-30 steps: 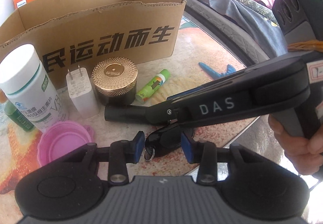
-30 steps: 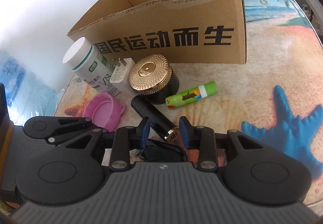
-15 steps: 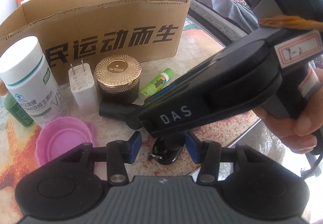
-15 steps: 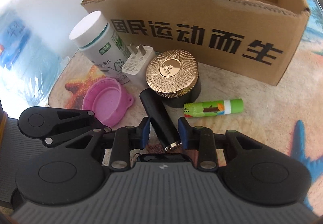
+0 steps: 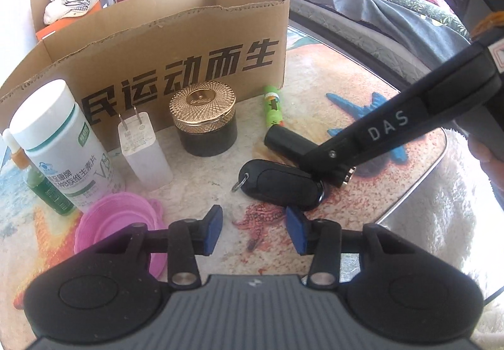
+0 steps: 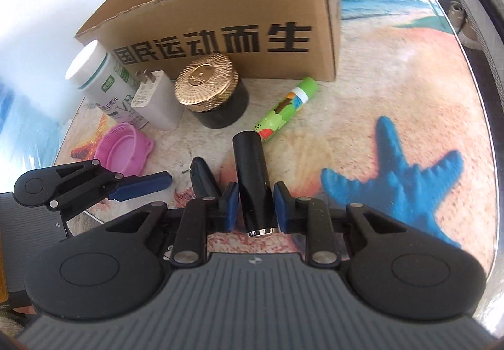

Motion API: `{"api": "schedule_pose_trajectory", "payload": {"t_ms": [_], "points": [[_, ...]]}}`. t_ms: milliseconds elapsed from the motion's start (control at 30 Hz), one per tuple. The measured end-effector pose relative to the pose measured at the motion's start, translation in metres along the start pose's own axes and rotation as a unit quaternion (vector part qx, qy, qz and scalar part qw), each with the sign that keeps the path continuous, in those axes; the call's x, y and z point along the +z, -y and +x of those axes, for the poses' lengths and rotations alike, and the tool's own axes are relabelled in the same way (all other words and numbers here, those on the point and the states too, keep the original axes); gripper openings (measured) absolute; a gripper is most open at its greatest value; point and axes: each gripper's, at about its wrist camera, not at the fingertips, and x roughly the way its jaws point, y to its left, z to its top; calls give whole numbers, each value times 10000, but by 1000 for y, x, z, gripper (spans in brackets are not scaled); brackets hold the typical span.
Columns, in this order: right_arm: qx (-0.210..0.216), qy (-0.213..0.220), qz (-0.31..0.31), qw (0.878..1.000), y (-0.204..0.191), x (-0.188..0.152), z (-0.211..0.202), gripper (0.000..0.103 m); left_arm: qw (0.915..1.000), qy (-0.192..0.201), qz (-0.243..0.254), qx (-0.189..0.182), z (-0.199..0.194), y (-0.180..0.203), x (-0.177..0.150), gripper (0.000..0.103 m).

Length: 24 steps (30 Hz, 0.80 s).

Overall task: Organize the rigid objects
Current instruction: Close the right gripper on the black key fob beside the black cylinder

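Grippers worked side by side: your right gripper [image 6: 253,206] had just been closing, its jaws narrow around the black tube [image 6: 252,183] on the table by the cardboard box [image 6: 220,16], seemingly for boxing. Your left gripper [image 5: 254,230] hung part-open and empty near the key fob [image 5: 283,184].

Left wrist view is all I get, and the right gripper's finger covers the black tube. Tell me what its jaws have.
Observer: The black tube lies between the jaws of the right gripper, which have just been closing; both pads sit against its sides.
Operator: Check that the key fob is not caught too.
Observer: The key fob lies outside the jaws, beside the finger nearer the left gripper.
Operator: Report the inside of the cardboard box.
Observer: The cardboard box shows only bare inner walls; its floor is hidden.
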Motion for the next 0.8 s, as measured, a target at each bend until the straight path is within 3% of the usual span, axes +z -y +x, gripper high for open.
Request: {"api": "schedule_pose_trajectory", "payload": {"t_ms": [133,367,467,800], "points": [[97,322,373,9987,13,-10,-8,25,9999,-93,-43,-32,0,-1,3,44],[325,888,408,9947,5,-12,-34,25,9970,-197,-491,-572,-9,-13,5,44],[656,706,328,9948,-6,-8,-25,25,9944,-175,-612,-843,-9,-14,7,44],[186,206,103,9996,-19,1,11,26,9891,-302,-911,-1116,8,-22,12,38]]}}
